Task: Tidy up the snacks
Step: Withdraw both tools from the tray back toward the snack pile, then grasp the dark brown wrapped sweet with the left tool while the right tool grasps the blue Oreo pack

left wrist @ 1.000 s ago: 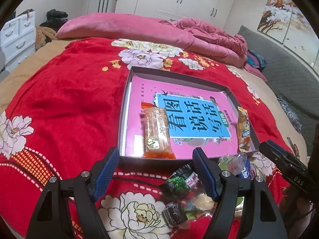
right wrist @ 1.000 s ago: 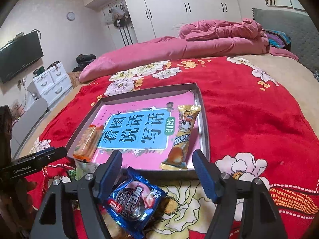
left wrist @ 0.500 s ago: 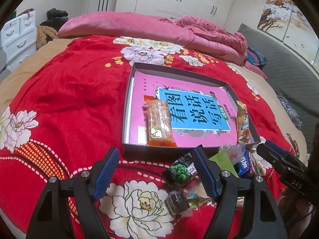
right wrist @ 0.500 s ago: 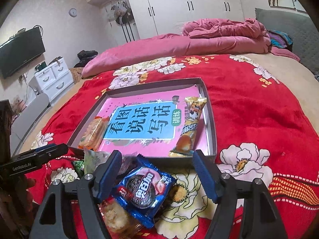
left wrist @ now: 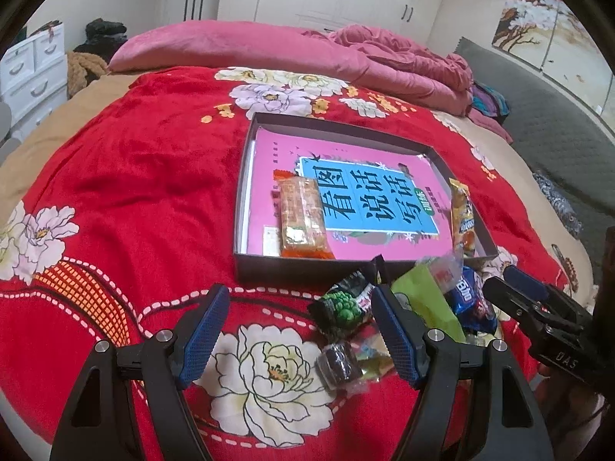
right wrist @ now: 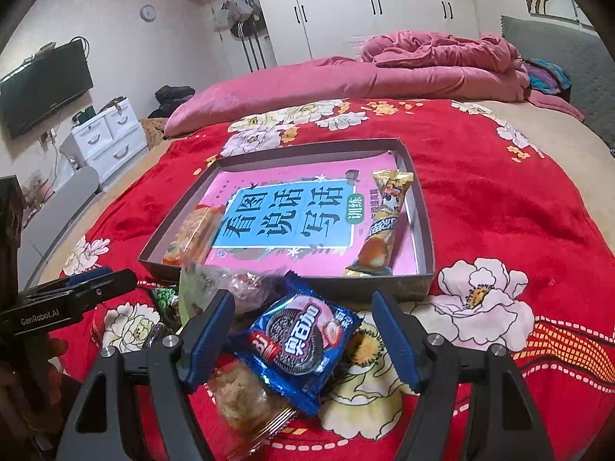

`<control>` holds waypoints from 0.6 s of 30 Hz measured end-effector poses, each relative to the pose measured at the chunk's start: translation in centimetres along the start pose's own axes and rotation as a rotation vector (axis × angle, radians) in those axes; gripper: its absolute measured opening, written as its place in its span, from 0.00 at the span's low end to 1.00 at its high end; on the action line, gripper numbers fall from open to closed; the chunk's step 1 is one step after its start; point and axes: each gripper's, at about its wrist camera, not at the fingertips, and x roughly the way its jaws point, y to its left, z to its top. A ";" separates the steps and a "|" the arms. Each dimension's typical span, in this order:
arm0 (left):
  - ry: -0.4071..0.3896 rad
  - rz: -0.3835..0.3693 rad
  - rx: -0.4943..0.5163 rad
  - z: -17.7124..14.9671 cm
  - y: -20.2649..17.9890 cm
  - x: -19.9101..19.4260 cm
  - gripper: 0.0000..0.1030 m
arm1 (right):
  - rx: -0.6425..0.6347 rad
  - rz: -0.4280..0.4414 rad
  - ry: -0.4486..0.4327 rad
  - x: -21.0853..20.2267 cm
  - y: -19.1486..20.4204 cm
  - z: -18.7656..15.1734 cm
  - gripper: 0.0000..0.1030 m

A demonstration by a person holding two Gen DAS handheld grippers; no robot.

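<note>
The loose snacks were heaped in front of the box, so several were only partly seen: a green packet (left wrist: pixel 424 299) was overlapped by the blue cookie packet (right wrist: pixel 298 340), a clear-wrapped pastry (right wrist: pixel 246 403) lay partly under that packet, and a small clear wrapper behind them could not be identified. The shallow dark box (left wrist: pixel 303 269) was set on the red floral blanket (left wrist: pixel 127 192); a pink book (left wrist: pixel 346 199) lined its floor, with an orange cracker pack (left wrist: pixel 301 219) laid on the left and a yellow snack bar (right wrist: pixel 382 223) on the right. The left gripper (left wrist: pixel 300 336) was held released over bare blanket beside a green-pea packet (left wrist: pixel 344 305). The right gripper (right wrist: pixel 303 336) was held released astride the cookie packet, unclamped.
</note>
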 end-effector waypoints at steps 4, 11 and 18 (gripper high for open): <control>0.015 0.000 0.010 -0.3 -0.2 0.0 0.75 | -0.002 -0.001 0.008 -0.1 0.2 -0.3 0.71; 0.052 -0.007 0.006 -0.9 -0.2 0.3 0.75 | 0.004 -0.006 0.021 -0.1 0.2 -0.6 0.75; 0.108 -0.003 0.024 -1.8 -0.4 0.9 0.75 | 0.020 -0.007 0.040 0.1 0.0 -0.9 0.78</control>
